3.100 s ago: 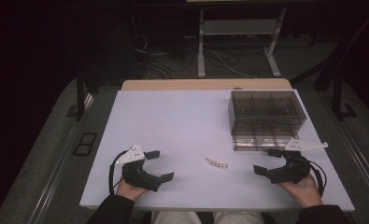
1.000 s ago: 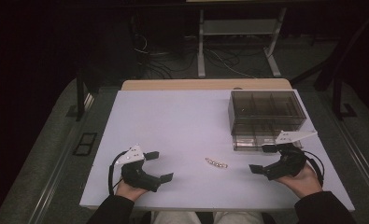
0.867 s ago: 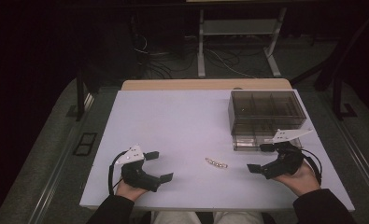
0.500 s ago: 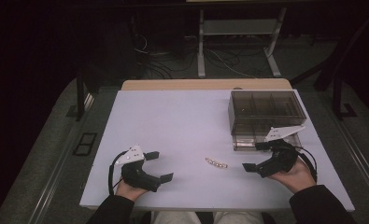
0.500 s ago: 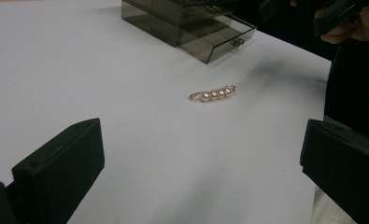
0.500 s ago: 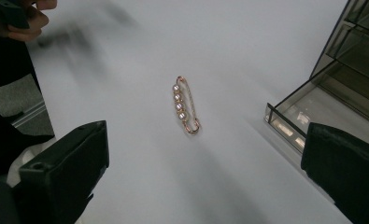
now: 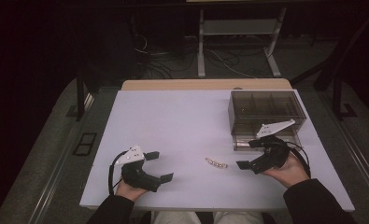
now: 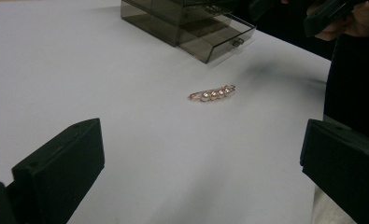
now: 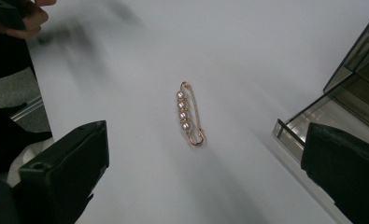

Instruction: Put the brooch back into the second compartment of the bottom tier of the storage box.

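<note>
A gold pin with several pearls (image 7: pixel 216 163) lies on the white table (image 7: pixel 182 121) near the front edge, also seen as the pin (image 8: pixel 212 94) and the pin (image 9: pixel 189 114). My right gripper (image 7: pixel 250 154) is open just right of it, jaws pointed at it. My left gripper (image 7: pixel 159 166) rests open at the front left, well apart from the pin. A smoky clear drawer box (image 7: pixel 266 112) stands at the right, its bottom drawer (image 8: pixel 217 36) pulled out.
The drawer box's open drawer (image 9: pixel 313 121) is close beside my right gripper. The table's middle and back left are bare white surface. Beyond the table are dark floor, cables and a metal stand (image 7: pixel 238 28).
My right gripper has moved left and a little forward toward the pin, staying open. The left gripper and the pin have not moved.
</note>
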